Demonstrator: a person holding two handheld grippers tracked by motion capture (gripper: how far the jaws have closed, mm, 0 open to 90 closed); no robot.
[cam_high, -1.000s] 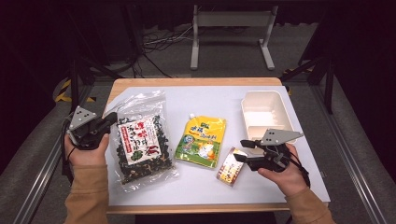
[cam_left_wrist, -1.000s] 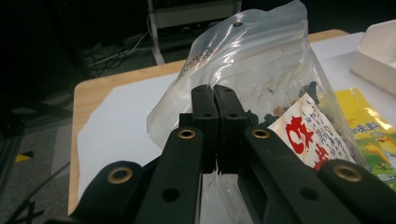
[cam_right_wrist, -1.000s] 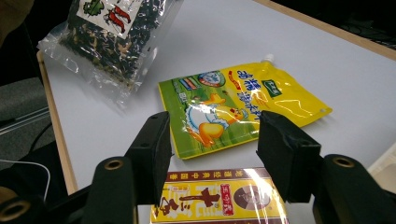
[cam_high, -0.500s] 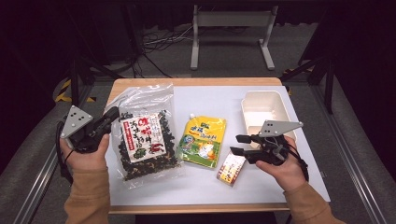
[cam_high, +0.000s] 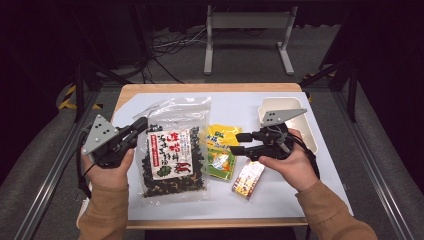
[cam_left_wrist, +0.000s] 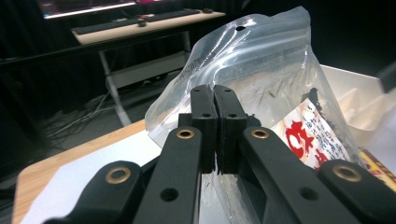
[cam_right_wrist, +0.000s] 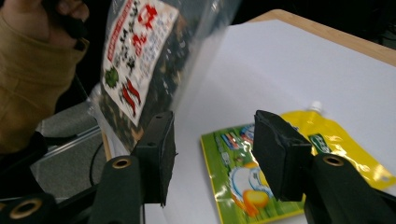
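Left gripper (cam_left_wrist: 215, 100) pinches crinkly clear plastic bag (cam_high: 172, 150) w/ dark bits inside; right gripper (cam_right_wrist: 212, 149) jaws apart, just opening, nothing between, over glossy yellow pouch (cam_right_wrist: 299, 154).

The bag (cam_high: 172, 152) is a clear plastic pouch, dark dried pieces filling its lower part, with a white label printed in red and green. Its empty top end is crinkled and has a hang hole. Pinched at its upper left edge, it hangs tilted above the table's left half, partly overlapping the yellow-green pouch (cam_high: 222, 150).
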